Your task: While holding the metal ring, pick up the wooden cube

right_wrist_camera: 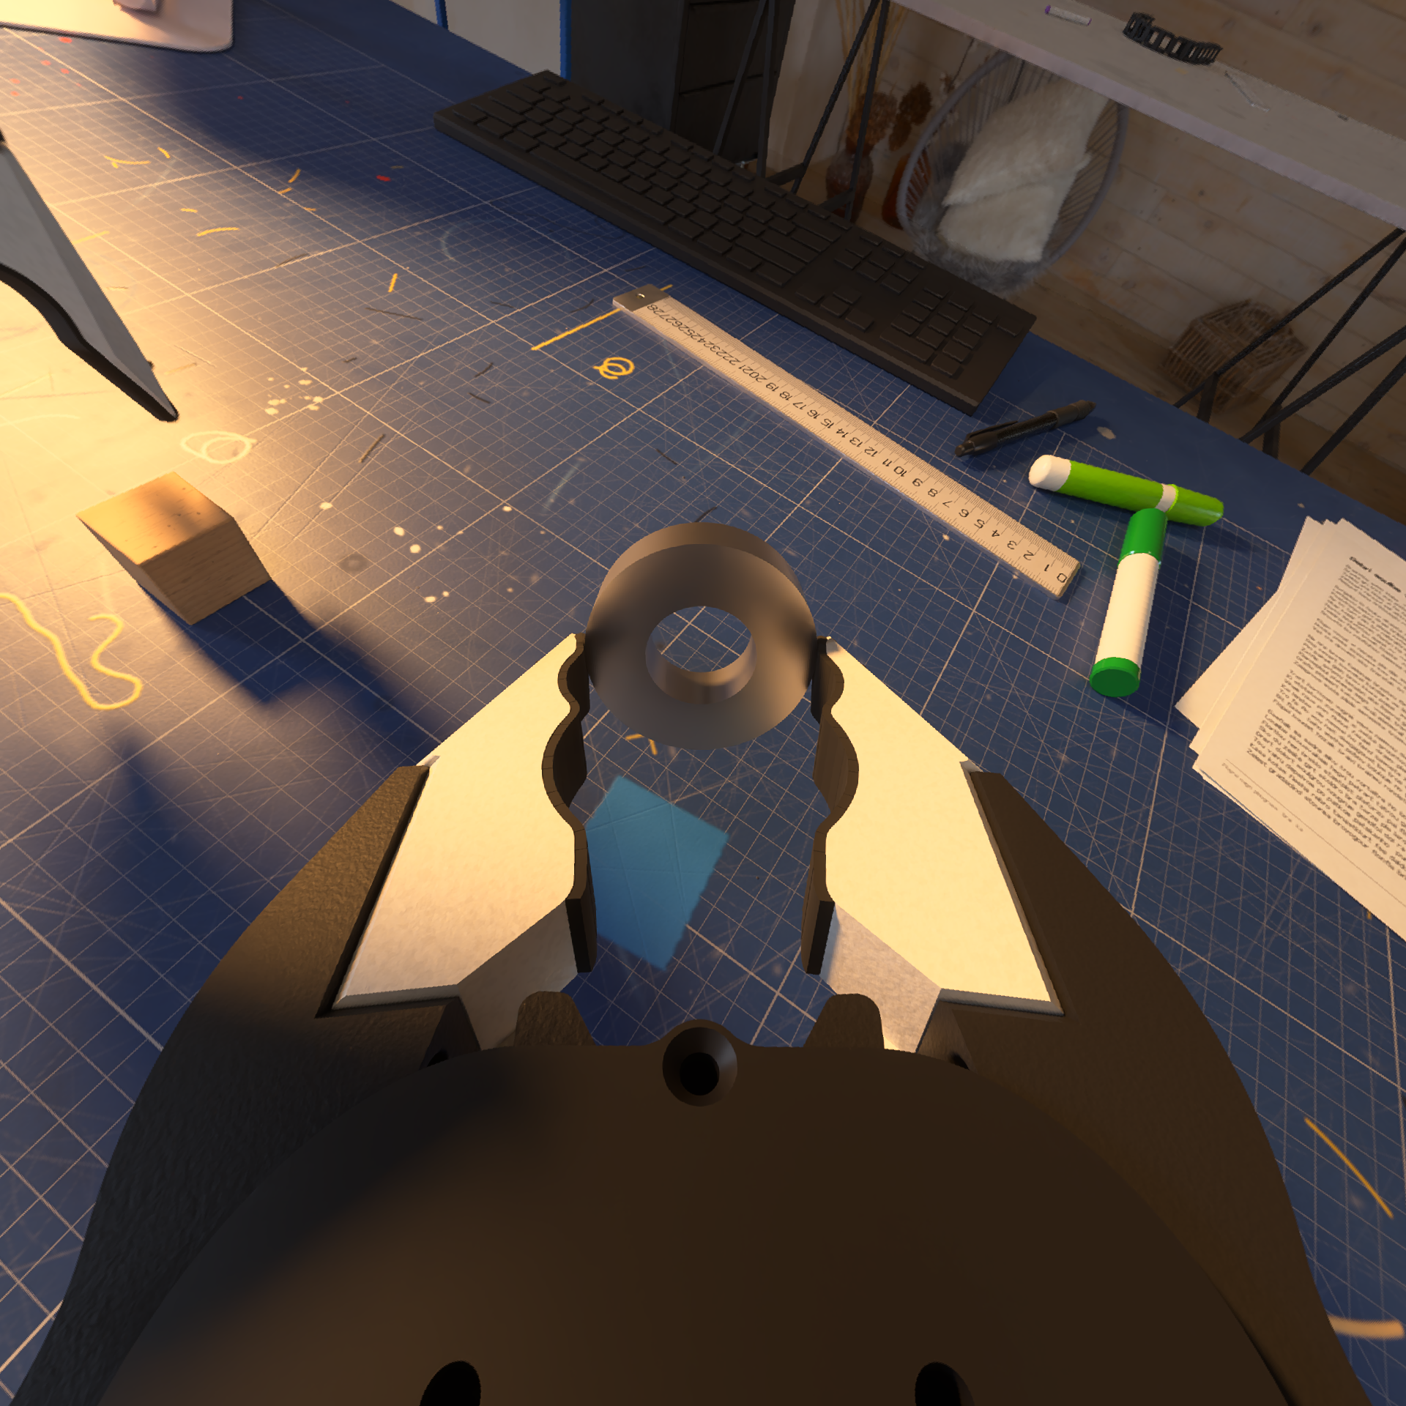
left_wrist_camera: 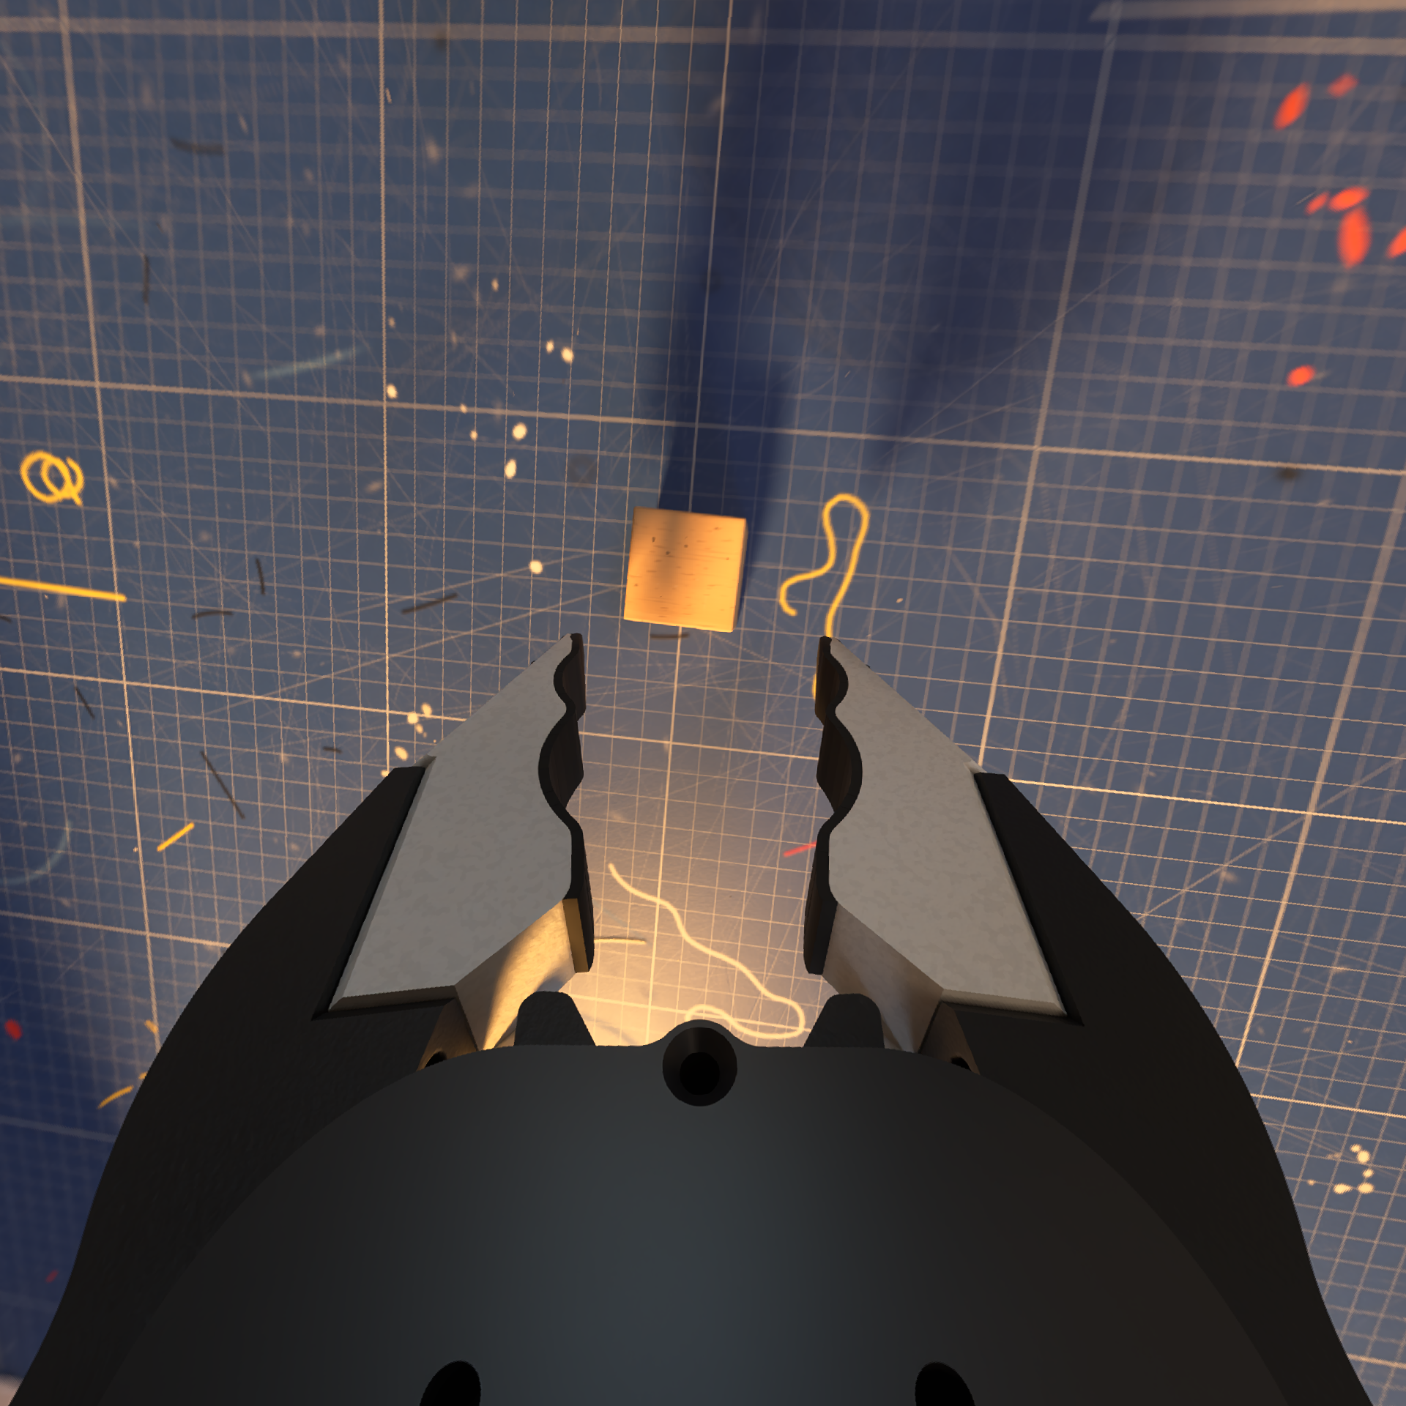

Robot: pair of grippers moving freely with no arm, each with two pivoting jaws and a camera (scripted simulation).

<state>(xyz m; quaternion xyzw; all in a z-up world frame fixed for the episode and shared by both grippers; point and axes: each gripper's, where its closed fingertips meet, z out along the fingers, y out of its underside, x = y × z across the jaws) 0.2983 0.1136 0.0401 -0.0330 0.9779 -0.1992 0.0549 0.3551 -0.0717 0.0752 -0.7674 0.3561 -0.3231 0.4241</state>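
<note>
Wooden cube (left_wrist_camera: 684,568): pale, speckled, lit warm on blue mat (left_wrist_camera: 228,304).

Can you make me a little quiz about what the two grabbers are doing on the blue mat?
1. True or false: the right gripper is pinching the metal ring.
2. Is the left gripper A) shut on the wooden cube, B) open with nothing in it, or C) holding a pen?
3. Fill in: the two markers beside the ruler are white and ____.

Key: 1 true; 2 B, the cube sits on the blue mat just beyond its fingertips; 3 green.
</note>
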